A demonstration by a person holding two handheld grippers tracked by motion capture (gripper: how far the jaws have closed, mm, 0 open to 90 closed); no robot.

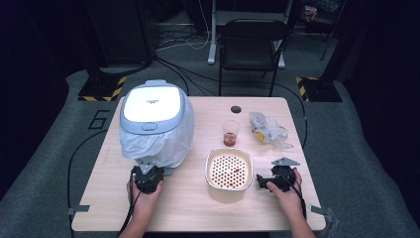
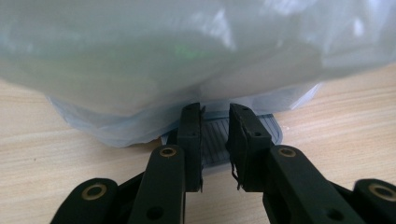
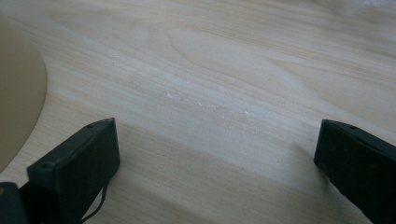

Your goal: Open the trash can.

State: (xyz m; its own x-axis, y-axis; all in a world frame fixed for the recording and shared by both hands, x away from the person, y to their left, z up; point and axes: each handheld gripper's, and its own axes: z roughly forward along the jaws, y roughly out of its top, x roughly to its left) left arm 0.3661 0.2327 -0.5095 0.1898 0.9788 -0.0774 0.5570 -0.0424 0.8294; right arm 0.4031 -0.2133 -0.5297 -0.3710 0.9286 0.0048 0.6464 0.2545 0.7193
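**Pedal between your left jaws at the foot of the bin**

Bin point(image 1: 156, 124) first, since everything else sits around it: a white-lidded pedal bin lined with a pale plastic bag point(image 1: 173, 141), standing on the wooden table point(image 1: 188, 208) at the far left. Your left gripper point(image 1: 147, 174) is right at the bin's near foot. From the left gripper view, its two black jaws stand close together with a narrow gap between them, and the ribbed grey pedal point(image 2: 215, 140) shows in that gap — the pedal juts out from under the drooping bag onto the table. The jaws straddle the pedal's near edge, yet whether the pads point(image 2: 191, 135) actually press on it you cannot tell from here; call it nearly clenched around the pedal.

Your right gripper point(image 1: 271, 179) rests on the table well to the right of the bin, hand on top of it. Its jaws stand wide apart, released, with bare wood between them.

Between that gripper and the bin sits a cream bowl point(image 1: 229, 170) with a perforated insert — the right gripper lies just beside its right rim. Beyond the bowl, away from you, stands a small clear cup point(image 1: 231, 133) with something reddish at the bottom, and right of the cup lies a crumpled clear bag point(image 1: 267, 130).
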